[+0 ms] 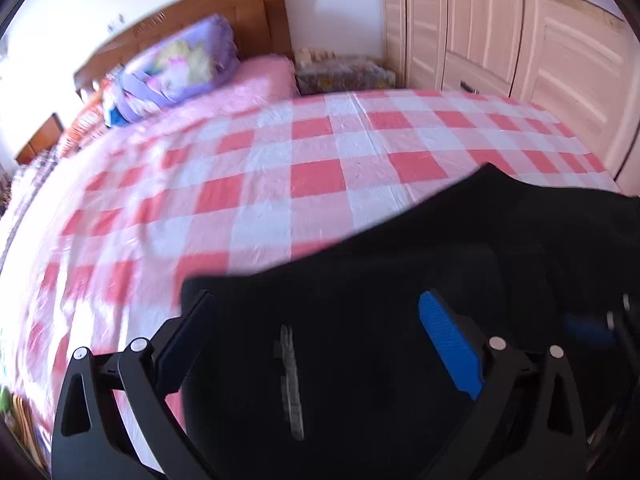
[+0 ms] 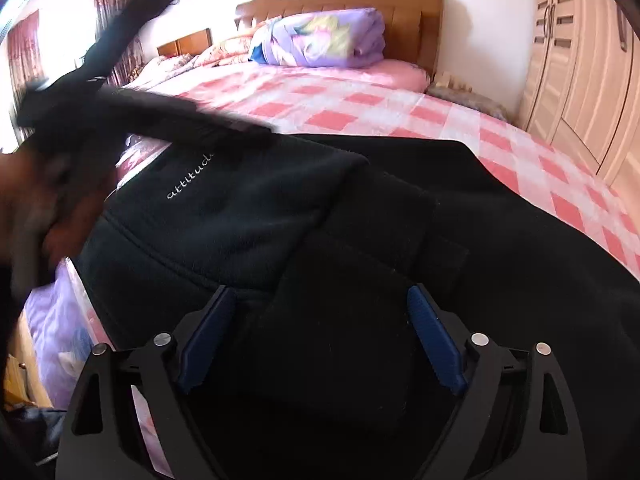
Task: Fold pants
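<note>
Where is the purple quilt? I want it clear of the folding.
In both views the folded purple quilt lies at the bed's far end against the wooden headboard, well beyond the black pants.

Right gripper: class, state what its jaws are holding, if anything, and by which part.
Nothing is held. The right gripper stands open over the black pants, its pads clear of the fabric.

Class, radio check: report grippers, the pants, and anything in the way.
Left gripper open, over the black pants. Right gripper open, pants between its fingers, not clamped. Pants bunched on checked bedsheet. Nothing in the way.
</note>
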